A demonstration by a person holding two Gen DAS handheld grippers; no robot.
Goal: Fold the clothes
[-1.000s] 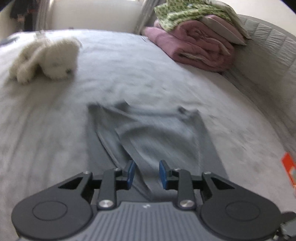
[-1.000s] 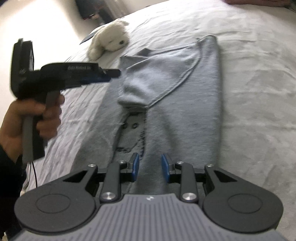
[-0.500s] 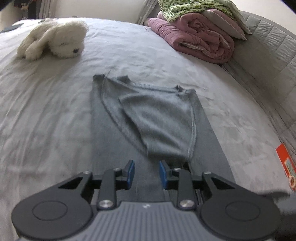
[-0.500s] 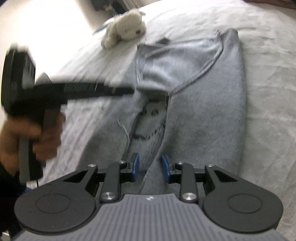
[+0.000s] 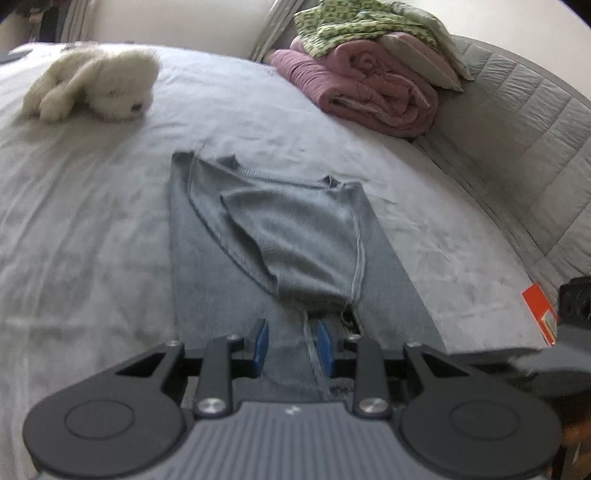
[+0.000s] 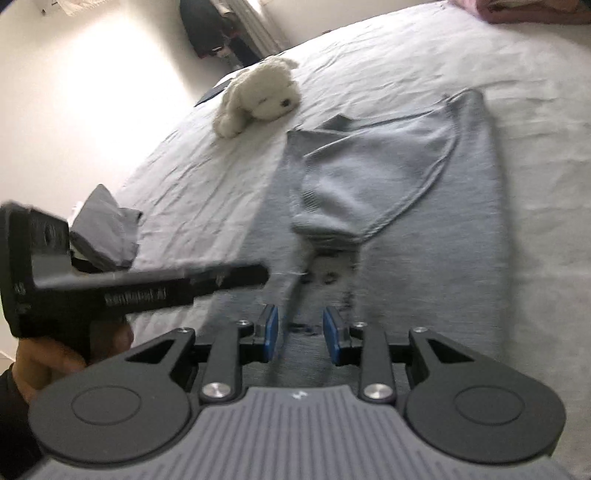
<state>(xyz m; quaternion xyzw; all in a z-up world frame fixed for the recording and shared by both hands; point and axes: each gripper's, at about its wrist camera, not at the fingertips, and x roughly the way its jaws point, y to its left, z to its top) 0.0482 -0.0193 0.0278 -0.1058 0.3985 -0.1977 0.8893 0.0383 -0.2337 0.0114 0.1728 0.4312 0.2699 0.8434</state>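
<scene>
1. Looking along the left tongs (image 5: 291, 345) first: the blue pads stand spread, a strip of grey cloth running between them, and whether either pad touches it is hard to say.
2. Grey sweater (image 5: 295, 236) lies flat on the bed (image 5: 92, 221), both sleeves folded in over the chest; its near hem is hidden under the tongs' body.
3. White plush dog (image 5: 96, 88) sits well up the bed on the left, a bit smeared. Pink folded blanket (image 5: 369, 96) is stacked by the headboard with a green patterned cloth (image 5: 354, 22) on top.
4. Orange packet (image 5: 541, 314) pokes out at the right edge, partly covered by a dark shape too blurred to name.
5. Over to the right wrist view: right tongs (image 6: 299, 334) are spread too, hovering over the grey sweater (image 6: 424, 229) with nothing pinched. A dark print shows between the folded sleeves, unreadable.
6. Left tongs (image 6: 258, 275) cut in from the left, blurred, tips at the sweater's side; the person's hand (image 6: 48, 362) grips the handle. Their gap cannot be read from here.
7. Small dark grey cloth (image 6: 105, 232) lies crumpled behind that tool, half hidden. Plush dog (image 6: 258, 96) rests beyond the collar.
</scene>
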